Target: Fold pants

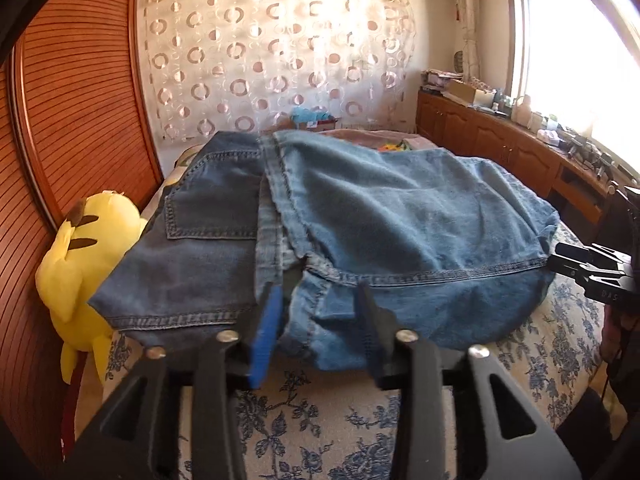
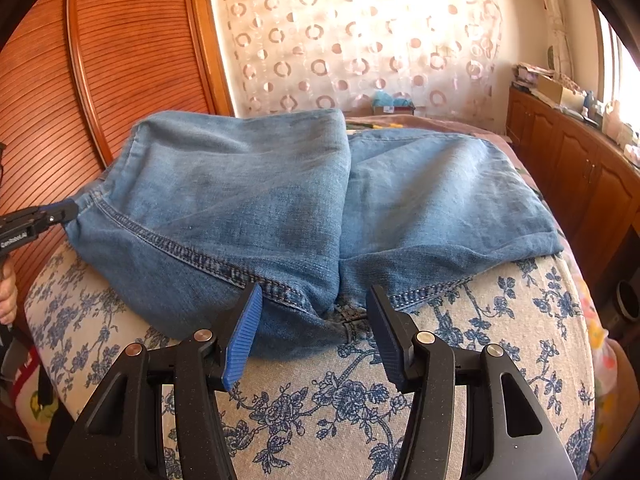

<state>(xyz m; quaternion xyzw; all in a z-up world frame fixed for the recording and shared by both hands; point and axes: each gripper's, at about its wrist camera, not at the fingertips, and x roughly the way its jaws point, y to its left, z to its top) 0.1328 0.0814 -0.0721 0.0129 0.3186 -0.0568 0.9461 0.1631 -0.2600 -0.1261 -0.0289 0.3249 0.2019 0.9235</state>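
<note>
Blue jeans [image 1: 400, 208] lie folded in a heap on the bed, with a back pocket [image 1: 216, 208] showing on the darker left part. My left gripper [image 1: 319, 296] stands open at the near hem, its blue pad and black finger on either side of loose denim without pressing it. In the right wrist view the jeans [image 2: 240, 200] show two folded panels and a stitched seam. My right gripper [image 2: 314, 292] is open over the near edge where the seams bunch. Each gripper also shows in the other's view: the right gripper [image 1: 592, 272] by the jeans' right edge, the left gripper [image 2: 48, 216] at their left edge.
The bed has a blue floral cover [image 1: 320, 420]. A yellow plush toy [image 1: 80, 256] lies between the bed and a ribbed wooden wardrobe [image 1: 80, 100]. A wooden cabinet [image 1: 500, 144] with clutter runs under the window on the right. A hand [image 2: 6, 292] shows at the left edge.
</note>
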